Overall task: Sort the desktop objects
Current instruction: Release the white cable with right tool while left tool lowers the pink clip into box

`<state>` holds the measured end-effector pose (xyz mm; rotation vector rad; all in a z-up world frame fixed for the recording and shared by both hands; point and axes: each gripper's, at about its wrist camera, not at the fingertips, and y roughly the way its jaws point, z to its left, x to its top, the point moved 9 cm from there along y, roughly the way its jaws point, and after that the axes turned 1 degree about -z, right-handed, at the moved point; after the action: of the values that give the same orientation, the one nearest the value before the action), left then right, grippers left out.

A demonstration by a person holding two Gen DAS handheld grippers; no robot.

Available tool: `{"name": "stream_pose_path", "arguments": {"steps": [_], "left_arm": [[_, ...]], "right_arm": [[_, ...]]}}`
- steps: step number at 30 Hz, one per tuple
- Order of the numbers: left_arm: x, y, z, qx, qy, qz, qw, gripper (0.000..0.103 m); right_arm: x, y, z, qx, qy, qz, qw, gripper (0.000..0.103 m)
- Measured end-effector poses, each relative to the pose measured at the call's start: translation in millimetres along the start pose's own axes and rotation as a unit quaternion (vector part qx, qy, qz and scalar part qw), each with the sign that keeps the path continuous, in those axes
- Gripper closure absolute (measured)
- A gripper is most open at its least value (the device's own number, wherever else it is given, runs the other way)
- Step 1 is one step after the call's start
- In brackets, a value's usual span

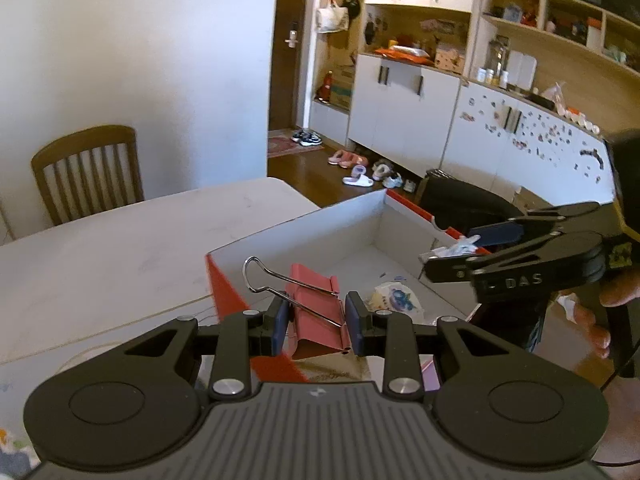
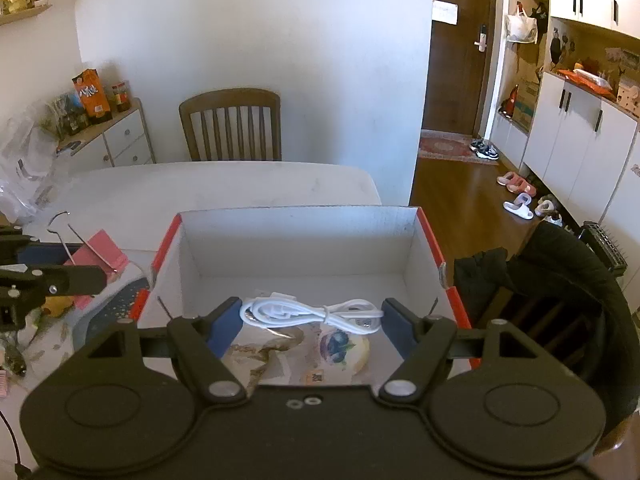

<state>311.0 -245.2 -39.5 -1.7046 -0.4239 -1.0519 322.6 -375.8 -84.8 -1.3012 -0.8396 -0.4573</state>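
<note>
Grippers: left (image 1: 316,322) clamps 1 pink binder clip (image 1: 314,312); right (image 2: 310,322) wide, pinching 1 white cable (image 2: 312,314); 1 box (image 2: 296,216)

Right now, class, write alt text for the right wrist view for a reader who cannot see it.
The right gripper holds a coiled white cable between its blue-padded fingers over an open white cardboard box with red edges. At left, the left gripper carries a pink binder clip.

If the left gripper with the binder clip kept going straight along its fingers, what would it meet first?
Probably the open box: the left gripper, shut on the pink binder clip, points down over the near wall toward the box floor by the snack packet. Depth is uncertain.
</note>
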Motion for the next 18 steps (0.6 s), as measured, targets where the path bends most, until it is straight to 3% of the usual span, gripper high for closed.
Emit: {"name": "stream_pose_path", "arguments": {"steps": [18], "left_arm": [[-16.0,87.1,-39.7,-0.013,0.082,0.073,0.9939,0.074]], "right_arm": [[9.4,78.4,-16.2,0.017,-0.011,0.054,0.998,0.028]]}}
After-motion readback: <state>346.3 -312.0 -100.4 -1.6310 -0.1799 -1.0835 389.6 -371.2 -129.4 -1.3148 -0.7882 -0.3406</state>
